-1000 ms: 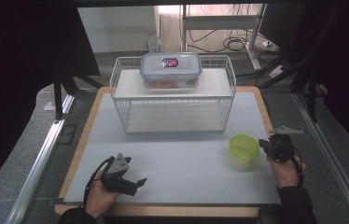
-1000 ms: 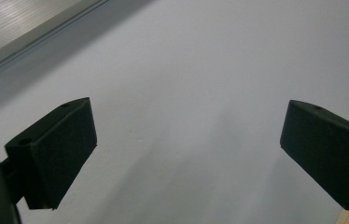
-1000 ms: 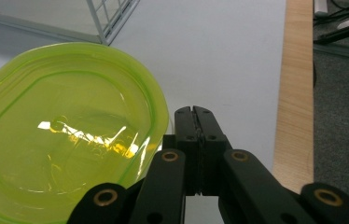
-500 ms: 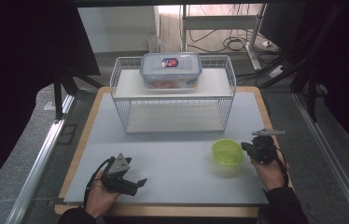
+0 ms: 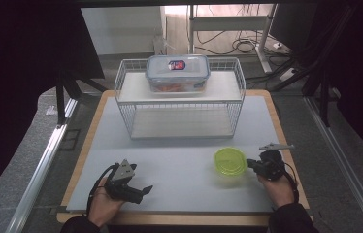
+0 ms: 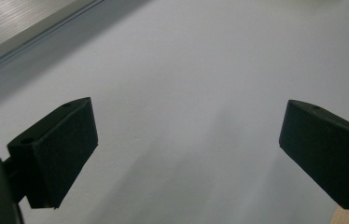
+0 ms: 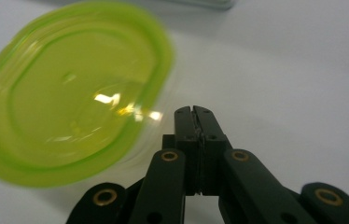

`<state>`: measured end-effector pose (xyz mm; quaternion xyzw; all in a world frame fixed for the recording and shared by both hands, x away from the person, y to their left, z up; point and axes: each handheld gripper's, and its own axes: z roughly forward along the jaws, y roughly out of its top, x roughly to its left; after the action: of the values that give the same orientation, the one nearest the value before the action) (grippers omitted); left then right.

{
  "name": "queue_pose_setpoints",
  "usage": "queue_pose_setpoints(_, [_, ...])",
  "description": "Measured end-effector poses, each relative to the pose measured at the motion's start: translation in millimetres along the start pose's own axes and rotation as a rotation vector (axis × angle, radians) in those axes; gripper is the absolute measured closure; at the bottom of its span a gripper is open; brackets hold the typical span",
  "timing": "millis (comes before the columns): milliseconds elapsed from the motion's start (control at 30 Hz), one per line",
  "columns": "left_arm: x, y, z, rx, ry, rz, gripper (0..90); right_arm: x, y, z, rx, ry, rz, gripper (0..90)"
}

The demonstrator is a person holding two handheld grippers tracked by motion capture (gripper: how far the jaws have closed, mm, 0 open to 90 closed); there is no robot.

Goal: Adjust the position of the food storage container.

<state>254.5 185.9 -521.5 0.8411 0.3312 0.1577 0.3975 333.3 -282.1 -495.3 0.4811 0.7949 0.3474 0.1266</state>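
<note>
Green lid (image 5: 230, 161) beside right gripper (image 5: 250, 164) (closed)

Lime-green container (image 7: 70, 93): translucent plastic, glossy, smooth, catching bright glints. Table mat (image 5: 179, 160): pale grey, matt, smooth; wood edge (image 5: 85, 145) bare at 9 o'clock. Wire rack (image 5: 179, 104): white coated metal. Lidded box (image 5: 177, 73): clear plastic. Right gripper (image 7: 194, 112): matt black, brass-coloured rivets.
</note>
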Motion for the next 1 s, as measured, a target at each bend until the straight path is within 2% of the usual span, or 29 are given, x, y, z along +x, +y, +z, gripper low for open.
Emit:
queue_pose_setpoints(67, [-0.2, 0.2, -0.3, -0.002, 0.001, -0.001, 4.4, 3.4, -1.2, 1.3, 0.013, 0.015, -0.007, 89.7])
queue_pose_setpoints(133, [-0.1, 0.2, -0.7, -0.003, 0.001, -0.002, 4.4, 12.7, -3.0, 5.2, 0.028, 0.027, -0.038, 89.8])
queue_pose_setpoints(500, [-0.3, 0.3, -0.1, 0.001, -0.001, 0.001, 4.5, 28.5, -0.4, 18.5, 0.048, 0.087, -0.052, 89.7])
queue_pose_setpoints(733, [-0.5, 0.4, 0.4, 0.005, -0.002, 0.006, 4.7, 37.9, 5.6, 30.5, 0.033, 0.128, -0.059, 89.8])
queue_pose_setpoints(767, [-0.5, 0.4, 0.6, 0.006, -0.002, 0.007, 4.7, 41.0, 8.1, 34.5, 0.026, 0.135, -0.073, 89.8])
queue_pose_setpoints(1000, [-0.7, 0.3, 1.6, 0.012, -0.002, 0.008, 4.7, 48.2, 18.3, 47.6, 0.026, 0.145, -0.093, 89.8])
